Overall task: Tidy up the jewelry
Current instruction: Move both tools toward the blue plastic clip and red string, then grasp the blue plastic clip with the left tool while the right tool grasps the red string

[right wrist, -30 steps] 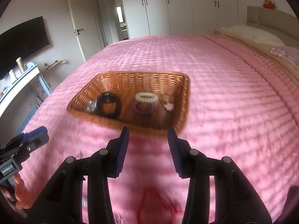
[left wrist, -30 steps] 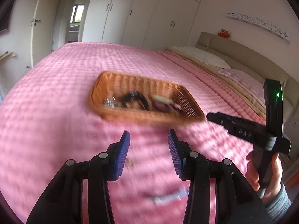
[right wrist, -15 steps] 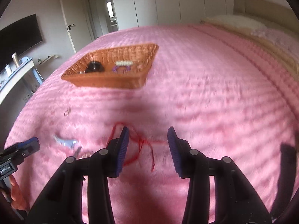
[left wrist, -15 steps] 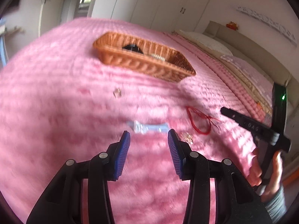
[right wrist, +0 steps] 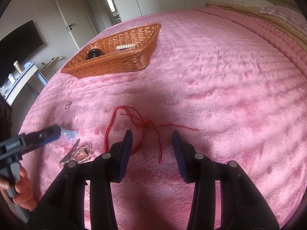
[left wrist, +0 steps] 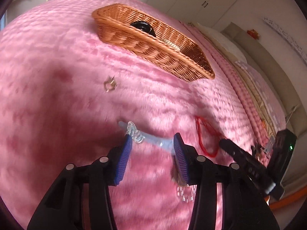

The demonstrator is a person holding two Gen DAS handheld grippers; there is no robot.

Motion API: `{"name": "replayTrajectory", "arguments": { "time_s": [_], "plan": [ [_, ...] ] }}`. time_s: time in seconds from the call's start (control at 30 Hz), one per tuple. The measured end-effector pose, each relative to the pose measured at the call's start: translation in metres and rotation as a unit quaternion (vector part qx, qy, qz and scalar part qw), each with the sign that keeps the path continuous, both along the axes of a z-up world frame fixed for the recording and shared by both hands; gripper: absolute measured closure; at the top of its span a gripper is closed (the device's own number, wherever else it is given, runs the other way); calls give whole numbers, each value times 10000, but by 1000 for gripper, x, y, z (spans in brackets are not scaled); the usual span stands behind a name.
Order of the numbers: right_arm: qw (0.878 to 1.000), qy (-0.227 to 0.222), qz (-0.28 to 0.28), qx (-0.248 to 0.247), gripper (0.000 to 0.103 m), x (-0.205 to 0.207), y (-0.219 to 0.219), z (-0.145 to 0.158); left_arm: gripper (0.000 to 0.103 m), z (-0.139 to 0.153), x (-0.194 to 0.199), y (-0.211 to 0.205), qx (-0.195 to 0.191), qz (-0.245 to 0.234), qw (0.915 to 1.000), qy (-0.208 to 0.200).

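While left gripper (left wrist: 152, 140) fingers widen around blue clip (left wrist: 153, 140) | right gripper (right wrist: 151, 136) fingers apart, empty

Soft daylight, motion blur, fisheye edges, dark vignette

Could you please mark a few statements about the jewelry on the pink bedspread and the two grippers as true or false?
1. The wicker basket already holds a black item and a white beaded bracelet. True.
2. The red string bracelet lies inside the basket. False: it lies loose on the pink bedspread, just ahead of the right gripper.
3. The left gripper is open around a pale blue hair clip. True: the clip lies between its blue pads, which do not press on it.
4. The right gripper is clamped on the red bracelet. False: it is open and holds nothing.
5. A small metal ring lies on the bedspread outside the basket. True.
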State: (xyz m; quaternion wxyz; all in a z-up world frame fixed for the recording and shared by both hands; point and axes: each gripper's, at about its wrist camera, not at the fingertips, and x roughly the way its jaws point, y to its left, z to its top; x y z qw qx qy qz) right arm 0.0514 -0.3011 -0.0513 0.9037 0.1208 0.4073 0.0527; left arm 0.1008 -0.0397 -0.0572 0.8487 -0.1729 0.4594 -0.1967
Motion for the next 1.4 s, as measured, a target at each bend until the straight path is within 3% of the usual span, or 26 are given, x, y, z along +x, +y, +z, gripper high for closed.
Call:
{"name": "replayTrajectory", "arguments": {
  "time_s": [0.27,0.4,0.6,0.67,0.73,0.8,0.93,1.1,1.17,1.2,1.4],
  "plan": [
    [9999,-25,40,142,63,0,-3,-2,54,-3,23,-35,528,-204,9983,-150],
    [9997,-8,84,244,63,1,-5,-3,62,-3,7,-50,1232,-384,9906,-460],
    [9997,146,144,-157,63,15,9,-1,66,-1,-15,-42,1500,-725,9836,-685],
    [9985,141,192,-485,67,16,21,-1,66,-1,-21,-37,1510,-875,9820,-723],
    [9972,116,246,-694,86,15,29,-1,69,0,-24,-31,1504,-967,9811,-740],
    [9963,63,349,-788,97,13,35,0,72,0,-28,-25,1505,-1003,9806,-753],
    [9967,59,340,-739,97,13,32,-2,73,0,-27,-23,1398,-993,9826,-717],
    [9974,58,335,-637,98,15,28,-3,72,-1,-24,-37,1591,-1038,9788,-769],
    [9974,16,307,-652,100,14,29,-2,85,-1,-26,-40,1727,-1025,9760,-839],
    [9976,-16,309,-620,100,13,28,-1,85,-1,-28,-41,1725,-1049,9755,-868],
    [9977,-331,344,-490,101,3,25,12,85,8,-34,-25,1292,-918,9824,-992]
  ]
}}
